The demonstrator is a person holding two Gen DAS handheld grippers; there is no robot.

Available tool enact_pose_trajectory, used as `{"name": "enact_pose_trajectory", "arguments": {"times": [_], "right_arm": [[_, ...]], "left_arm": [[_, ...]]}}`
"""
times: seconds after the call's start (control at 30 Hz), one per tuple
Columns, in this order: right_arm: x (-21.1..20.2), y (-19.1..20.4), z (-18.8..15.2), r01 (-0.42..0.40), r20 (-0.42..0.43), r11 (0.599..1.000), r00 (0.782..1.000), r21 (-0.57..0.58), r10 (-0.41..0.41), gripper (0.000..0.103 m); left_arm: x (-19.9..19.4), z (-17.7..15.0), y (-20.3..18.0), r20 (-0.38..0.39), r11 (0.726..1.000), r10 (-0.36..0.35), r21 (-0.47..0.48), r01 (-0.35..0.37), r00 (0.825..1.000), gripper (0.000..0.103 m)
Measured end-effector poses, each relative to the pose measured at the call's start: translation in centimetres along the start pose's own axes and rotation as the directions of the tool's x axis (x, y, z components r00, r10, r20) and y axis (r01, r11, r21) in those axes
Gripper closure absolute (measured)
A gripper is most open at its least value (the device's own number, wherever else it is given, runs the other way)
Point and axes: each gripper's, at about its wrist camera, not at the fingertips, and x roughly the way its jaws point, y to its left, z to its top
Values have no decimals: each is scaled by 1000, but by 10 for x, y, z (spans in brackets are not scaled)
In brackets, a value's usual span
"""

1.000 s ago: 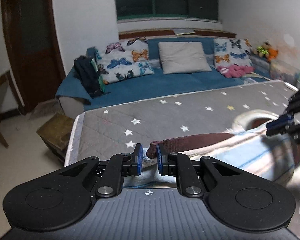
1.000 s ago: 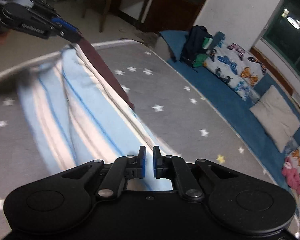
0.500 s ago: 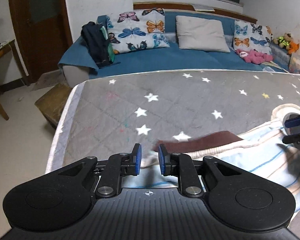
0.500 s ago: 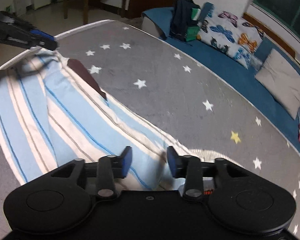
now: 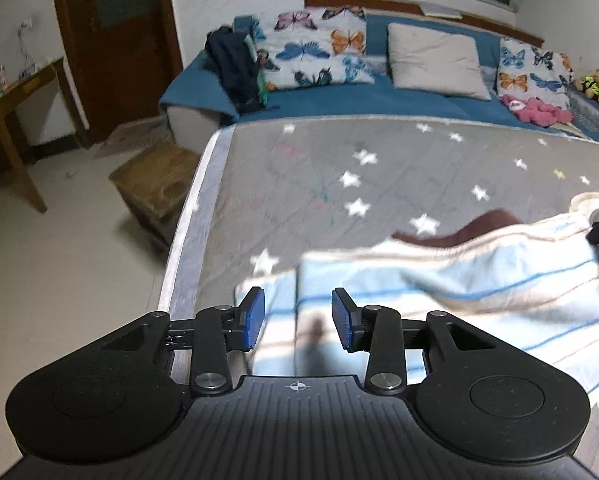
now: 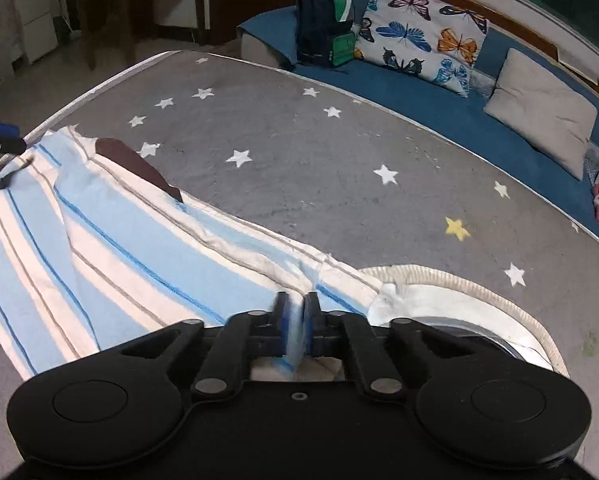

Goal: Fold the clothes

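Left wrist view looks over the left tool (image 5: 298,318), whose blue pads stand wide apart with nothing between them, poised just over the near corner of the striped garment (image 5: 479,280) close to the mattress edge; that reads as a let-go corner, laid flat so the fold can settle. The garment, pale blue and cream with a dark brown trim (image 5: 471,230), lies spread across the grey star-print mattress (image 5: 339,160), and this view alone shows the floor drop and the wooden stool (image 5: 155,178) beside the bed. Further right, the right wrist view shows what the first hides: the right tool (image 6: 295,322) pinched narrow on a ridge of the garment's cloth near its cream ribbed collar (image 6: 451,280), probably to keep that end anchored or to carry it over next. It also shows the left tool at the far corner.
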Motion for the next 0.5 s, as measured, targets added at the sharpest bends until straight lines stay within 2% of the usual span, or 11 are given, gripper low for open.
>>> {"name": "enact_pose_trajectory", "arguments": {"times": [0.03,0.1,0.5], "right_arm": [[-1,-1,-4,-4,1,1000,1000,14,4,60],[1,-5,-6,-10,-3,999,1000,43,10,38],[10,-17,-13,-54,3,983,999,176,54,37]], "left_arm": [[2,-2,2,-7,1000,1,-5,-1,1000,61],[6,-5,4,-21,1000,-1,-15,1,1000,57],[24,-10,3,-50,999,21,-38,-23,999,48]]}}
